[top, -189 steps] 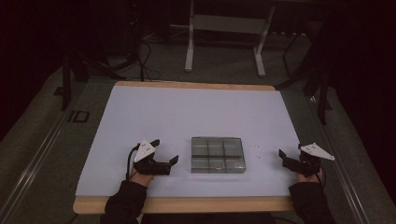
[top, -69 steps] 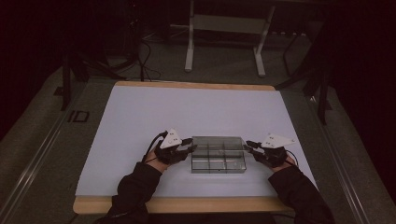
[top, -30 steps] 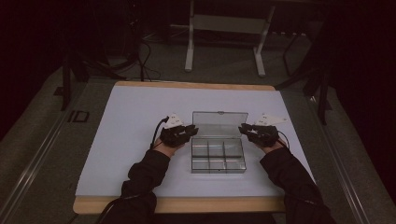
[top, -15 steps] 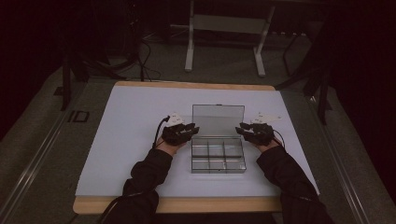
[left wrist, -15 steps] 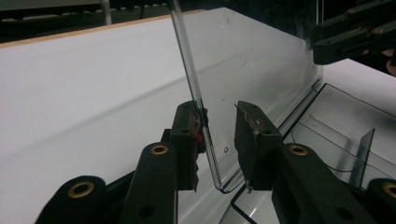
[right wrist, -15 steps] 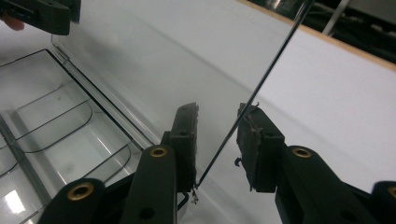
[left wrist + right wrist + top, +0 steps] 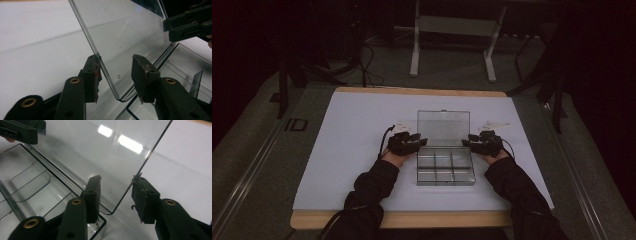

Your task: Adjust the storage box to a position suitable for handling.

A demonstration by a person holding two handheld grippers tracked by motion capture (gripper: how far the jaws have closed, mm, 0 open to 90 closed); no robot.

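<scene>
The left gripper (image 7: 418, 141) stands at the left end of the raised lid (image 7: 443, 127) of a clear compartment box (image 7: 445, 166), which sits near the middle of the white table (image 7: 362, 125), toward the near edge. In the left gripper view its jaws are spread wide and straddle the lid's left edge (image 7: 100, 62): one pad lies against or just beside that edge, while the other stands clear of the pane. The lid is close to upright, hinged along the far side of the box, with its long axis running left to right between the two tools. The tray below lies open, and its dividers (image 7: 30, 190) show no contents.

The right gripper (image 7: 467, 142) mirrors this at the lid's right end. In the right gripper view its jaws are likewise wide, one on each side of the lid's right edge (image 7: 140, 172), neither clamped on it.

Judgement: each gripper is equally near its own end, so the lid's onward swing depends on both edges being pushed evenly; uneven pressure would twist the pane at the hinge.
</scene>
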